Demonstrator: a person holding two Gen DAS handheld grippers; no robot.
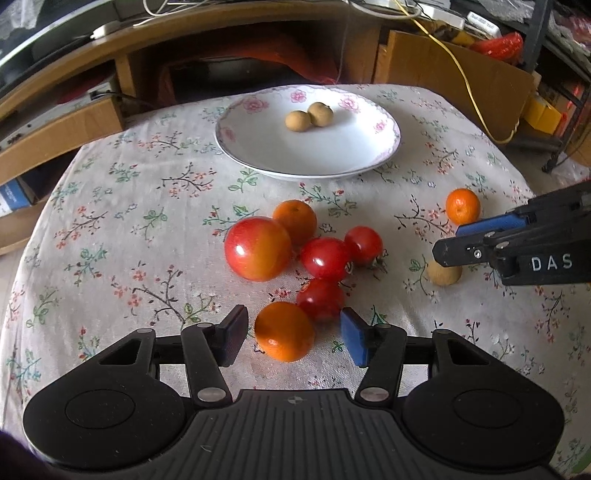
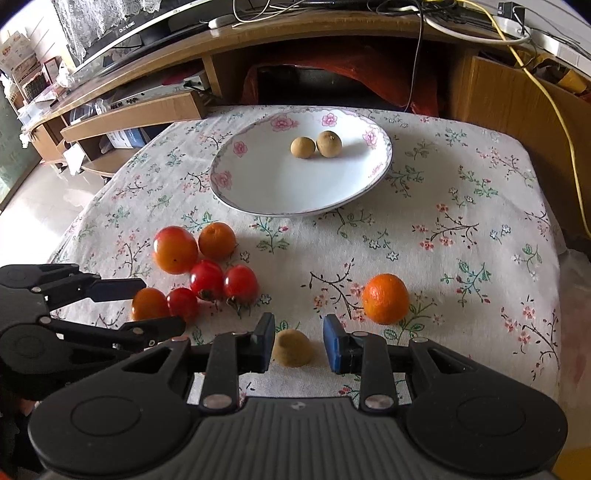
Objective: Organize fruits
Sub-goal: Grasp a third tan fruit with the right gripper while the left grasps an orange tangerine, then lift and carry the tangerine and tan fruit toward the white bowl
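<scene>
Honestly, the left gripper (image 1: pixel 291 338), open around the nearest orange (image 1: pixel 284 331), should close gently, while the right gripper (image 2: pixel 299 345) brackets the longan (image 2: pixel 293 348) without pinching it yet.

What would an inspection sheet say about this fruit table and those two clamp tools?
Surface: floral tablecloth, lying flat.
Job's things: flowered plate holding two longans; three oranges, one large tomato, three small tomatoes and a loose longan on the cloth.
Clutter: nothing seen.
Grippers: left gripper, jaws open around the nearest orange; right gripper, jaws bracketing the loose longan, gap on one side.
Cables: yellow cable, black cable.
Surroundings: wooden desk, monitor.
</scene>
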